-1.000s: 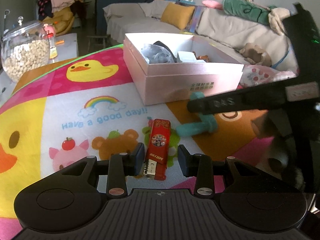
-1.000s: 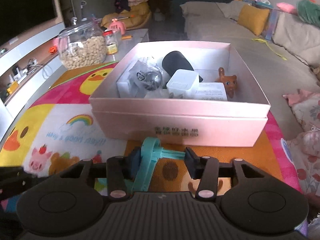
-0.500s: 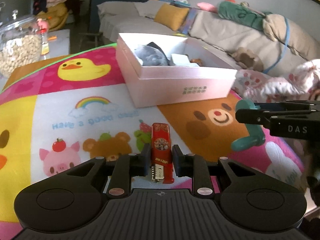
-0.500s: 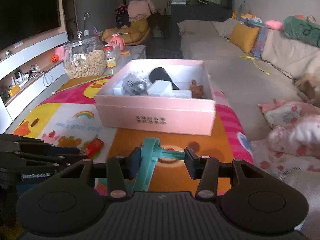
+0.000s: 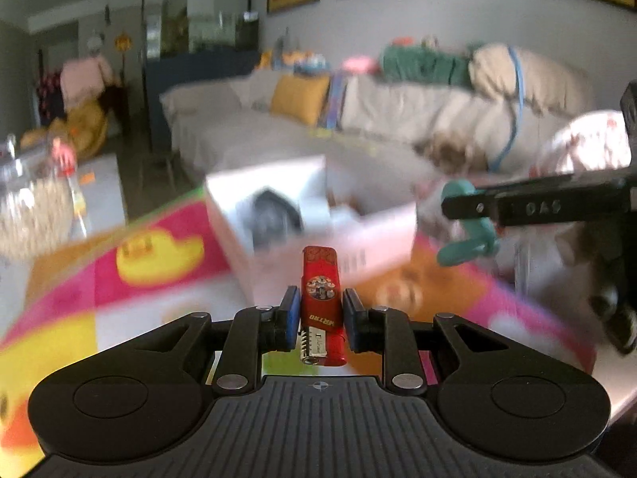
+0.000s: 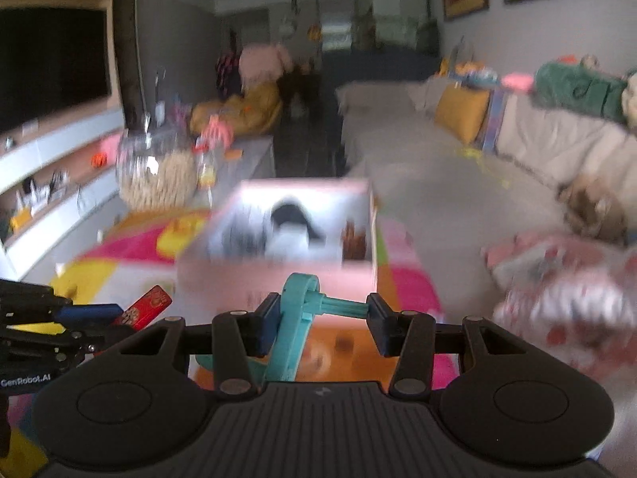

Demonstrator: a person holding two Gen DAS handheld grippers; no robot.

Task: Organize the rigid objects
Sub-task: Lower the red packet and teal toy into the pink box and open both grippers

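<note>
Pink box (image 6: 278,279) sits open on the cartoon-print mat (image 5: 159,255) covering the surface; dark and white items inside, blurred. Both claws are raised off the mat on the near side of the box, angled slightly downward toward it. Right claw (image 6: 320,324), at the box's right front, pinches a teal plastic piece (image 6: 296,318) by its stem. Left claw (image 5: 317,314) has just closed and now pinches a red lighter (image 5: 320,298), pointing at the box's front wall.

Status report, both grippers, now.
Left gripper shut on red lighter. Right gripper shut on teal clamp. Pink box ahead, open, path clear.
</note>
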